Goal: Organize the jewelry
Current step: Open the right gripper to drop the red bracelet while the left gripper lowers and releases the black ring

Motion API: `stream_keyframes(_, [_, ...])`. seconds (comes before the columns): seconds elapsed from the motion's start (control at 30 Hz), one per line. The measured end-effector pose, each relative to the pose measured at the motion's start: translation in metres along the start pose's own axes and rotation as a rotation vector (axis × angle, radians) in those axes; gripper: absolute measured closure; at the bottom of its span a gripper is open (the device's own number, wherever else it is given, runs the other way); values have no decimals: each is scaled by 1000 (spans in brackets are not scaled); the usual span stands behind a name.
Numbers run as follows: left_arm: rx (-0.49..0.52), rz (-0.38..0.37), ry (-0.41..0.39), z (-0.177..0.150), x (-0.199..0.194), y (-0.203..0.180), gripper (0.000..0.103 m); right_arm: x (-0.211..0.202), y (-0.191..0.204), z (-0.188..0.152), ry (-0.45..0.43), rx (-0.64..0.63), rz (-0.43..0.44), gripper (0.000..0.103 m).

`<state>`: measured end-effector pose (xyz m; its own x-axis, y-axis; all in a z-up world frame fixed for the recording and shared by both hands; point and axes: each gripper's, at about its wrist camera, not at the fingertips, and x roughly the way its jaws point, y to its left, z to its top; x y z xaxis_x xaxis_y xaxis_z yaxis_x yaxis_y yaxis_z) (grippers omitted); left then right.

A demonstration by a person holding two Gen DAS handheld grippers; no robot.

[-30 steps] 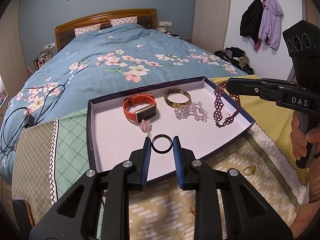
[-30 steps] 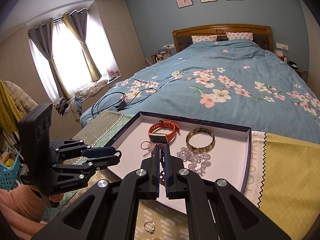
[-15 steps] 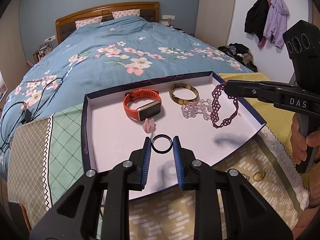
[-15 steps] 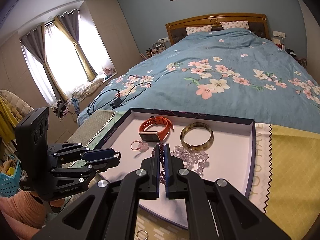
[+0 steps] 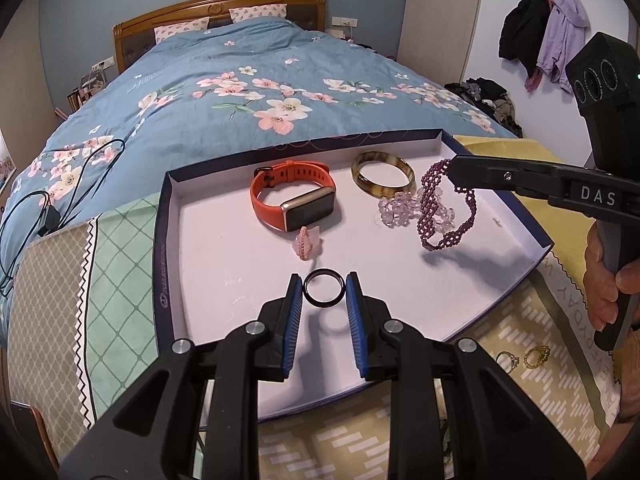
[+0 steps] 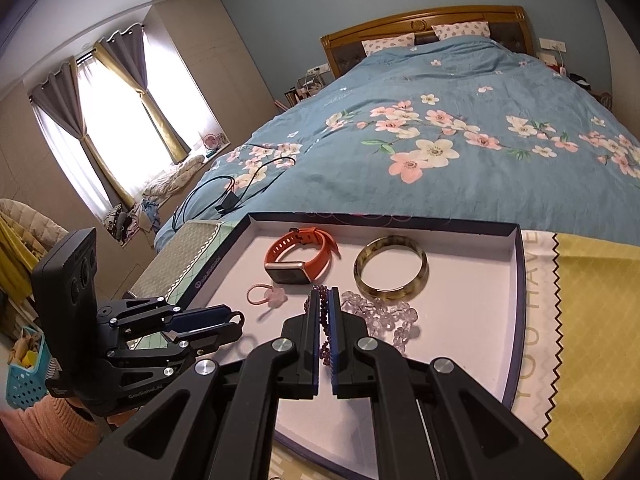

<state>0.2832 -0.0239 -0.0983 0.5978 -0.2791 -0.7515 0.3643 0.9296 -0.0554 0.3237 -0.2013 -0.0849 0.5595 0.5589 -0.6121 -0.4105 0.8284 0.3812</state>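
Your left wrist camera is looking forward along its fingers [image 5: 294, 312], sitting close above the near edge of the tray [image 5: 162, 240] and facing the bed's headboard [image 5: 218, 8]. Your right wrist camera is looking along its own fingers [image 6: 312, 332] from the tray's [image 6: 518, 280] near right side, angling toward the window [image 6: 116, 120]. Both views are sharing the tray, the bed beyond it, and each is catching the other gripper.

Glossy bangle [image 5: 383, 173] (marbled), matt white tray [image 5: 208, 248].
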Motion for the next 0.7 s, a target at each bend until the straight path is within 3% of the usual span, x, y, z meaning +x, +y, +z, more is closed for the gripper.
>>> stream_keyframes(0.7, [-5,23,50,12,32,4,81,23,-22,-1,35,37,-80,98])
